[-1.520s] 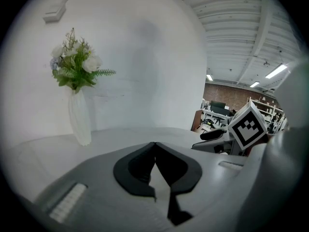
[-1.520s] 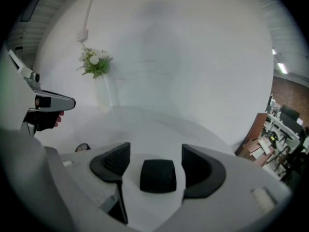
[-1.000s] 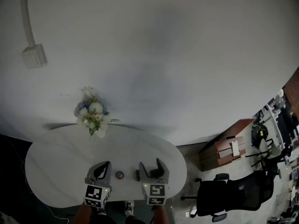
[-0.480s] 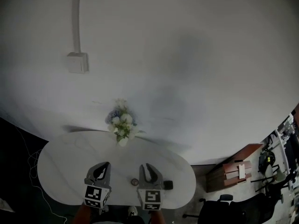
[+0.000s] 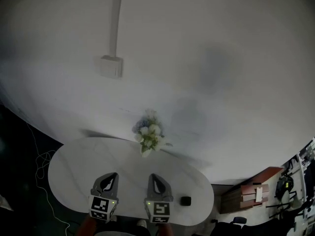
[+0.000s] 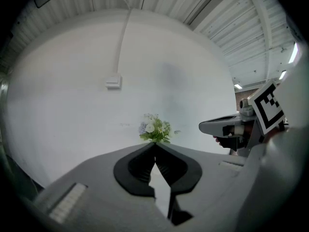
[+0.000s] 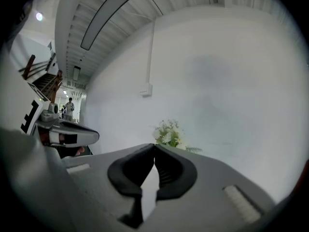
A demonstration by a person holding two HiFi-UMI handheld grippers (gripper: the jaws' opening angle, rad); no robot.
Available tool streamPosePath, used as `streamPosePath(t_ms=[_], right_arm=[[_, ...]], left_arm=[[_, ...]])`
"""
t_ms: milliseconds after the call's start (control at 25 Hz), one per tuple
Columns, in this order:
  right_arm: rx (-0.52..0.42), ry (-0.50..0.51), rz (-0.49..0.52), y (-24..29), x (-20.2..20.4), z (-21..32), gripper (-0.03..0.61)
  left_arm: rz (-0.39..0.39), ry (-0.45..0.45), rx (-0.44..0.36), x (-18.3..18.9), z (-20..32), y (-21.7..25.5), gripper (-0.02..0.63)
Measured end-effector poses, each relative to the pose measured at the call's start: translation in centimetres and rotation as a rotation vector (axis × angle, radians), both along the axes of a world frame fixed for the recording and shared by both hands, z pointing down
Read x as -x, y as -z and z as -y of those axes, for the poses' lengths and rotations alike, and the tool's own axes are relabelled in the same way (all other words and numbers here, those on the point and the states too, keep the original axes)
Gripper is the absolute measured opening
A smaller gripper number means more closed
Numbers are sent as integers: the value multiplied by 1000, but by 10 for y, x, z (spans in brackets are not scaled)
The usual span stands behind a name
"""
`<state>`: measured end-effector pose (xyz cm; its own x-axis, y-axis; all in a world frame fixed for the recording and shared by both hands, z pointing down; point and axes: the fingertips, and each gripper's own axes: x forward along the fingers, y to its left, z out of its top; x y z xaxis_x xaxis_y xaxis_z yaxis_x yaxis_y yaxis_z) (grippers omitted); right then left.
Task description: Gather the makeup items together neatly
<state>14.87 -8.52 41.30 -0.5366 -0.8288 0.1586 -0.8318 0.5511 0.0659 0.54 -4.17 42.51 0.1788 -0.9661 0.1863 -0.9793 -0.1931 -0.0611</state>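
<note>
A small black makeup item (image 5: 185, 200) lies on the white oval table (image 5: 78, 166), just right of my right gripper (image 5: 155, 178). Its jaws have just closed tip to tip, and the right gripper view shows nothing between them (image 7: 154, 145). My left gripper (image 5: 110, 177) hovers beside it over the table's near edge, also shut and empty (image 6: 155, 144). Both point towards the wall and the flowers. No other makeup item is visible in the head view.
A bunch of white and blue flowers (image 5: 149, 137) stands at the table's far edge against the white wall. A wall box (image 5: 109, 66) with a cable duct sits above. A wooden cabinet (image 5: 248, 193) stands on the floor at the lower right.
The right gripper's jaws went from wide open to shut. The head view swung, so flowers and wall box slid right. The small round item between the grippers is out of sight.
</note>
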Motion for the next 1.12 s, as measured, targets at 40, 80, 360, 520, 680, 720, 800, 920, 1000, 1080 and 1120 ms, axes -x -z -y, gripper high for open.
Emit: streamPosePath(t_ms=[40,80,360,520,680,720,800,920,1000,1080,1120], right_arm=[[1,4,-1,0,3,0,6],[1,7,-2,-1,6,-1,6],[6,17,-22,-5,17,-5,6],[11,8,-24,-7,16,-5,6],[11,2,-24,-7,14,-5,6],[12,1,-23,-7,14,-5,6],[16,-1,-22,-8,15,-4,6],[19,3,-23,-10,18,-2,6],[21,8,-24,-12,19,-2,6],[23,11,-24,-12,20,-2,6],[24,12,-24,-13,20,-2,6]], left_arm=[[2,3,-1,3,-1,1,11],[1,4,1,5,-2,0,11],[-9,5,5,12,-5,-4,11],[-10,2,15,13,-6,-7,11],[-11,-1,0,13,-5,-2,11],[-9,-2,0,13,-5,-2,11],[-9,-2,3,15,-5,-3,11],[-8,-1,5,17,-3,-4,11],[-7,3,8,18,-2,-4,11],[-7,7,15,19,-2,-6,11],[-7,8,20,20,-2,-7,11]])
